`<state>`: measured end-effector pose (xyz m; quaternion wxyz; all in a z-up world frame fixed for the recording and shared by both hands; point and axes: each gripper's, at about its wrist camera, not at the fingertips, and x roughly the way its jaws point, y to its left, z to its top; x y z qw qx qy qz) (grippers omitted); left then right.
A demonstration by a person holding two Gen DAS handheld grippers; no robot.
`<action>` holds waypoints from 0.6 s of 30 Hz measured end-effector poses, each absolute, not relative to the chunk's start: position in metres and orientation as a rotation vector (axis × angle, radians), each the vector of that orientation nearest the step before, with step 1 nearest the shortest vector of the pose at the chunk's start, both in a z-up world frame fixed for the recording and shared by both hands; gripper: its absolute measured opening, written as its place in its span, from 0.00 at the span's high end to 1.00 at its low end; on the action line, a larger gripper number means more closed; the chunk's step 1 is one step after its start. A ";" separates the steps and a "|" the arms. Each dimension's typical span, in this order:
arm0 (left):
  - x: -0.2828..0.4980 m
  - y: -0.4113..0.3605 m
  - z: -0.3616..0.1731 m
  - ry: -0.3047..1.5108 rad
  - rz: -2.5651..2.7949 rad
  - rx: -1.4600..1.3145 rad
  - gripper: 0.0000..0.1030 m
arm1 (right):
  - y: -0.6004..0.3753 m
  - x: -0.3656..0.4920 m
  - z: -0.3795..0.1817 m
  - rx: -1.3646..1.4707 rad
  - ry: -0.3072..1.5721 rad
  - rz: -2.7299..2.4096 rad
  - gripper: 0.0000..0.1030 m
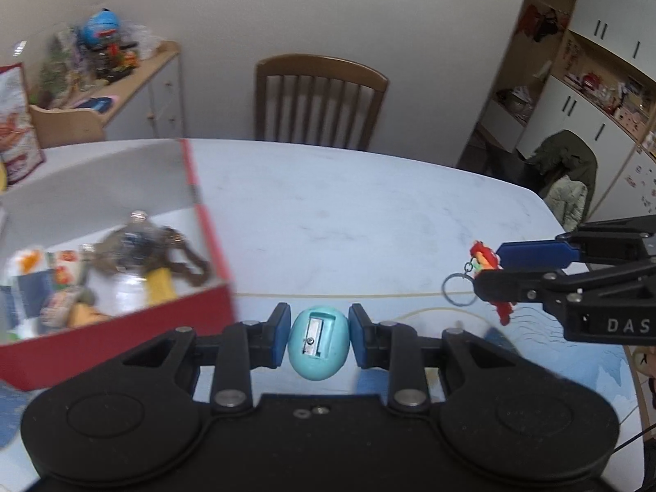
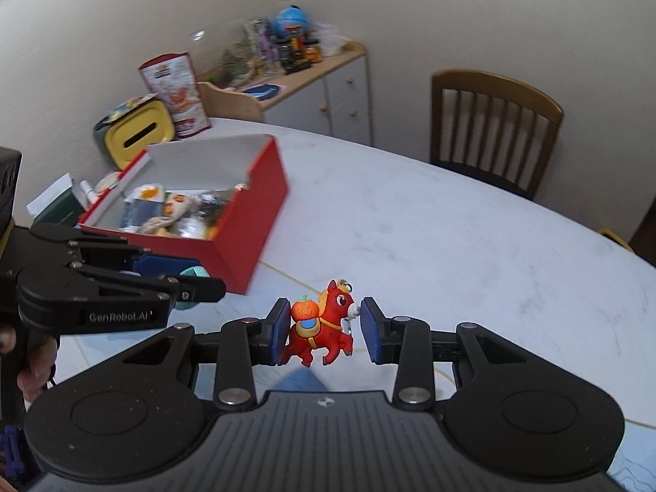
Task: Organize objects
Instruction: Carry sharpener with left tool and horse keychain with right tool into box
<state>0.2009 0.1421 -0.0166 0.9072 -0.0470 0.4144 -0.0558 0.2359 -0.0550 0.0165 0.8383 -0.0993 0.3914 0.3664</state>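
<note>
Left wrist view: red box (image 1: 197,311) at tabletop's left edge; left claw (image 1: 319,340) clamps teal sharpener (image 1: 317,342) just beside it. Right claw (image 2: 322,324) pinches horse keychain (image 2: 324,324), right pad barely touching; could slip mid-carry.

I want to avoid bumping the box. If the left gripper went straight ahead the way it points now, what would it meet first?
Probably nothing close: ahead of the left gripper, shut on the sharpener, lies bare table, then the chair. The red box sits to its left, though depth is unclear.
</note>
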 end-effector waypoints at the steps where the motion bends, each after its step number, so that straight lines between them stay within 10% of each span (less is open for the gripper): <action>1: 0.199 0.151 -0.013 0.850 -0.109 -0.098 0.72 | -0.046 0.233 0.019 -0.216 0.823 0.782 0.65; 18: 0.203 0.290 0.020 0.804 -0.017 -0.057 0.72 | 0.111 0.217 0.036 -0.258 0.772 0.841 0.65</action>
